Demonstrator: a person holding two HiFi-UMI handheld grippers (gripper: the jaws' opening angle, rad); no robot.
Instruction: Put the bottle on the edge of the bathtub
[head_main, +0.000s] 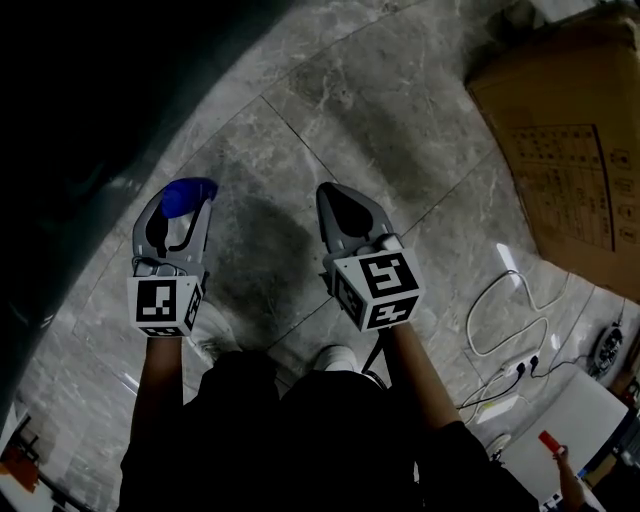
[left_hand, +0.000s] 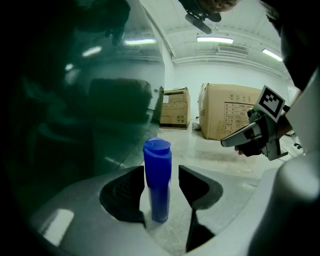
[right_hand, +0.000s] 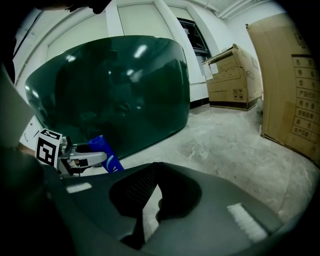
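My left gripper (head_main: 180, 212) is shut on a blue bottle (head_main: 190, 190) and holds it above the floor tiles. In the left gripper view the bottle (left_hand: 157, 180) stands upright between the jaws of that gripper (left_hand: 161, 171), its flip cap on top. The dark green bathtub (left_hand: 85, 100) rises just to the left of it, its rim hidden in the dark. My right gripper (head_main: 332, 195) hangs beside the left one, shut and empty, its tips (right_hand: 156, 165) meeting. The right gripper view shows the bottle (right_hand: 106, 154) in front of the bathtub (right_hand: 115, 85).
Grey marble-look floor tiles (head_main: 380, 110) lie below. A large cardboard box (head_main: 570, 140) stands at the right, with more boxes (left_hand: 175, 107) by the far wall. White cables and a power strip (head_main: 515, 365) lie at the lower right. My shoes (head_main: 335, 355) are under the grippers.
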